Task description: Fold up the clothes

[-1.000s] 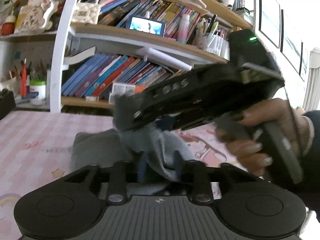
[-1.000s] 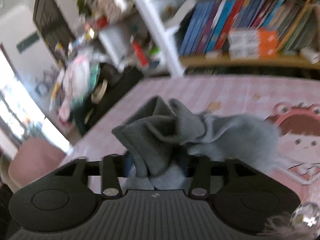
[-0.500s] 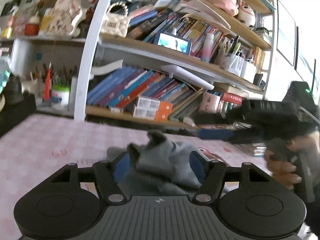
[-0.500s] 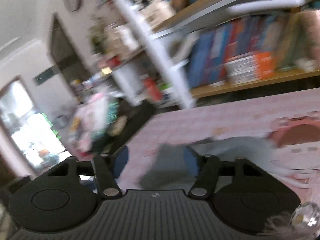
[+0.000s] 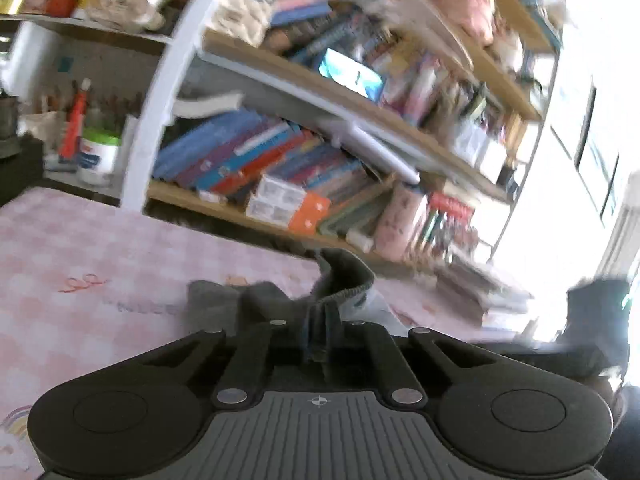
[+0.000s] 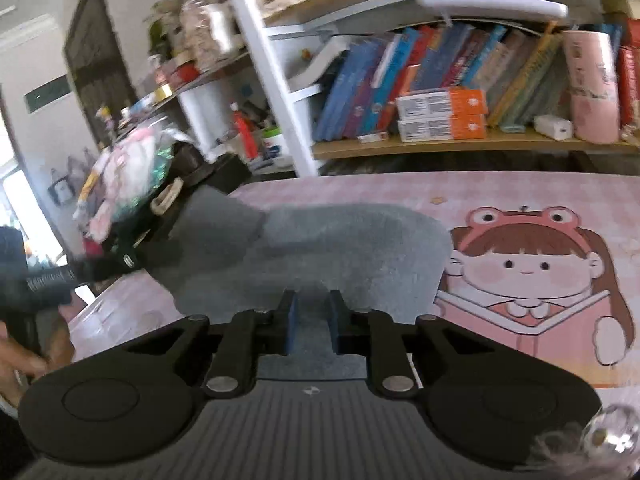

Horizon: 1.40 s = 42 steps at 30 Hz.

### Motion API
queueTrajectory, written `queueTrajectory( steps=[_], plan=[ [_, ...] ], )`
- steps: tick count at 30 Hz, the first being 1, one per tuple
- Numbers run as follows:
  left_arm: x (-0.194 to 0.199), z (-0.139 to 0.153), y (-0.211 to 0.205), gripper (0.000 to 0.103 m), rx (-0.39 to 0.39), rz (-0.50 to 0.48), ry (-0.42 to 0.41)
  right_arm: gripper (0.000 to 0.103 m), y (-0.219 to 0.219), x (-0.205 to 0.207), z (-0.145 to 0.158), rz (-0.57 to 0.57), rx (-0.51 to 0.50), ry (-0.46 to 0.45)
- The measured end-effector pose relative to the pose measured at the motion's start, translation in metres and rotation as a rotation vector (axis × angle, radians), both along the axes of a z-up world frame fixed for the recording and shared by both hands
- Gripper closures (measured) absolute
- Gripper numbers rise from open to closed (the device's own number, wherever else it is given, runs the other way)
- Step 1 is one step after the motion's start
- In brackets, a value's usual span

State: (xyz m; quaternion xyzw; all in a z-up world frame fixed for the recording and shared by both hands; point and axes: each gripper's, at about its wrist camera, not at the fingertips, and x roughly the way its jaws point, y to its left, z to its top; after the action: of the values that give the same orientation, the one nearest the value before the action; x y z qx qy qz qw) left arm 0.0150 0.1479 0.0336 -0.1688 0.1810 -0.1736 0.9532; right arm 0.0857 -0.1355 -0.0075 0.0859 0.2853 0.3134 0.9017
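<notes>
A grey fuzzy garment (image 6: 340, 248) lies stretched across the pink table mat (image 6: 400, 192). In the left wrist view its ribbed cuff (image 5: 344, 280) sticks up from my left gripper (image 5: 318, 332), which is shut on it. The right wrist view shows that same gripper (image 6: 128, 260) holding the garment's raised left end. My right gripper (image 6: 314, 320) is over the garment's near edge. Its jaws are closing, a narrow gap still shows, and flat cloth lies between the blue pads (image 6: 291, 320). I see no pinch there.
A cartoon girl (image 6: 532, 264) is printed on the mat to the right of the garment. A bookshelf (image 6: 440, 144) with books and orange boxes stands right behind the table. Bags and clutter (image 6: 128, 176) pile up past the left edge. A hand (image 6: 24, 360) is at lower left.
The garment was bunched between both grippers; now it is pulled out flat. My grippers have moved apart. The left jaws have closed on the cuff and the right jaws have narrowed.
</notes>
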Motion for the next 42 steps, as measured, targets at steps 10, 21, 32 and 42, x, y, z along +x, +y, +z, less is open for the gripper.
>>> queueTrajectory(
  steps=[10, 21, 32, 42],
  plan=[
    [0.002, -0.008, 0.014, 0.079, 0.065, 0.129, 0.006, 0.087, 0.022, -0.007, -0.026, 0.03, -0.136, -0.066],
    [0.052, 0.008, -0.068, 0.088, 0.387, -0.048, -0.06, 0.086, 0.025, -0.012, -0.025, 0.023, -0.137, -0.071],
    [0.091, -0.046, 0.006, 0.09, -0.138, -0.021, 0.202, 0.086, 0.024, -0.012, -0.027, 0.051, -0.095, -0.051],
    [0.036, -0.008, -0.013, 0.085, 0.041, 0.047, -0.031, 0.086, 0.025, -0.012, -0.028, 0.046, -0.099, -0.051]
  ],
)
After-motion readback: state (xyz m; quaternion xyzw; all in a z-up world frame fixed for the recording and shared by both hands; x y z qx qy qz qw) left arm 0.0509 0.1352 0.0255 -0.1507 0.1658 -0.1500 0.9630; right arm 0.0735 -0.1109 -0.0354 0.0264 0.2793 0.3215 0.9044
